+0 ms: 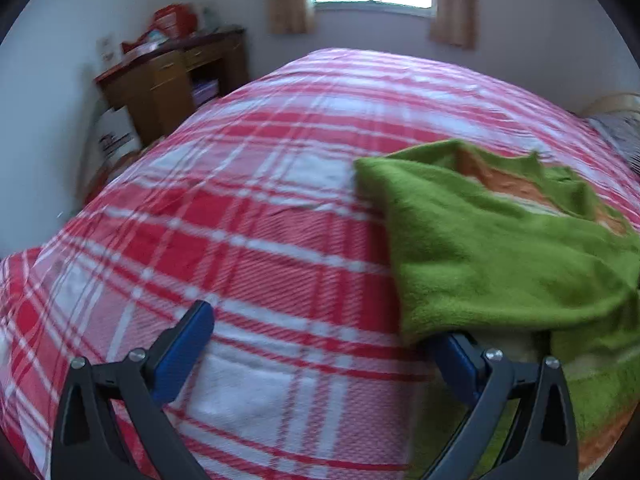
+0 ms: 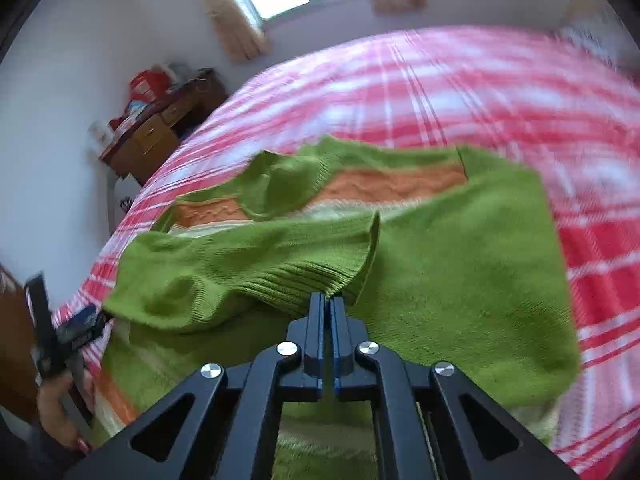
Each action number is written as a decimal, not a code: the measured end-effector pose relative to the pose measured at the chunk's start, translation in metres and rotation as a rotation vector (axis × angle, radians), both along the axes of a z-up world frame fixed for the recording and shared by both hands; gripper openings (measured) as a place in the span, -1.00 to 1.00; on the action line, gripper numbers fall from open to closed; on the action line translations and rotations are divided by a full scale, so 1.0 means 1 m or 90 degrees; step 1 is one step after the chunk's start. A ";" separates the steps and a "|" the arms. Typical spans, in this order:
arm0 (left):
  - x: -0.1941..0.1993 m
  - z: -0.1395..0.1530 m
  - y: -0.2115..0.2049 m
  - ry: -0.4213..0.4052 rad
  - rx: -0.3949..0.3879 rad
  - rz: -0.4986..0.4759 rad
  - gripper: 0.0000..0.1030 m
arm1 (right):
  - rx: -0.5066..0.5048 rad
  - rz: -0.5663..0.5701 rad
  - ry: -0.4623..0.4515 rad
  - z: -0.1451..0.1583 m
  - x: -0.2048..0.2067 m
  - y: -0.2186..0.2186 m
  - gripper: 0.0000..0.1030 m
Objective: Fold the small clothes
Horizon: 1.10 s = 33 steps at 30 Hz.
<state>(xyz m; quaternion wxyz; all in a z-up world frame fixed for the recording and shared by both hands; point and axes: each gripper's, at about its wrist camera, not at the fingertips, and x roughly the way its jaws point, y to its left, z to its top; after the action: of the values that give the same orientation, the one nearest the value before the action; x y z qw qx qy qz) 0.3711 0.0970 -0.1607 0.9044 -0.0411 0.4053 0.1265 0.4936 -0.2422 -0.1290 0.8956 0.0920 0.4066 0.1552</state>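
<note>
Right tool (image 2: 329,300) pinches green sweater (image 2: 460,272) cuff; left tool (image 1: 320,340) spread wide over plaid bedspread (image 1: 260,220).

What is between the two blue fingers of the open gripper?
Only the red-and-white checked blanket, in the left wrist view. The left gripper is wide open, and the green sweater only covers its right fingertip.

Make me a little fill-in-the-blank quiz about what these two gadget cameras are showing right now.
1. The right gripper is shut on the ribbed cuff of a ____ sweater.
2. The left gripper has its jaws wide ____.
3. The sweater lies on a red and white ____ bedspread.
4. Across the sweater's chest runs an ____ stripe.

Missing words: green; open; plaid; orange
</note>
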 end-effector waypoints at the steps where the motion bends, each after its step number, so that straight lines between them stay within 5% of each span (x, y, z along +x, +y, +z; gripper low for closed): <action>1: 0.000 0.000 -0.001 -0.001 -0.001 -0.004 1.00 | -0.021 0.007 -0.024 0.008 -0.008 0.001 -0.98; 8: -0.007 -0.001 -0.005 0.001 -0.006 -0.046 1.00 | -0.046 -0.027 -0.075 0.028 -0.030 -0.027 -0.98; 17: -0.020 0.001 -0.005 -0.015 -0.018 -0.066 1.00 | -0.074 -0.045 -0.010 -0.015 -0.035 -0.035 -0.98; 22: -0.038 0.018 0.003 -0.058 -0.020 -0.054 1.00 | -0.048 -0.035 -0.008 -0.009 -0.045 -0.043 -0.96; 23: -0.039 0.024 0.004 -0.067 -0.014 -0.047 1.00 | -0.054 -0.043 -0.012 -0.006 -0.045 -0.045 -0.87; 24: -0.039 0.032 0.005 -0.084 -0.013 -0.043 1.00 | -0.062 -0.053 -0.017 -0.002 -0.044 -0.046 -0.44; 26: -0.032 0.041 0.003 -0.095 -0.015 -0.049 1.00 | -0.038 -0.052 -0.027 0.005 -0.039 -0.048 0.03; 31: 0.005 0.038 -0.023 -0.069 0.030 -0.076 1.00 | 0.004 -0.040 0.019 0.003 0.002 -0.040 0.02; 32: 0.012 0.033 -0.028 -0.056 0.038 -0.083 1.00 | 0.027 -0.037 0.052 -0.006 0.014 -0.039 -0.18; 33: 0.015 0.028 -0.030 -0.046 0.043 -0.086 1.00 | 0.042 -0.027 0.078 -0.014 0.022 -0.036 -0.67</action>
<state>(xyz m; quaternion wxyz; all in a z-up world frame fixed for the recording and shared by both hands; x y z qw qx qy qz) 0.3862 0.0667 -0.1324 0.9258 0.0122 0.3698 0.0770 0.5151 -0.2784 -0.1430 0.8686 0.1394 0.4534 0.1435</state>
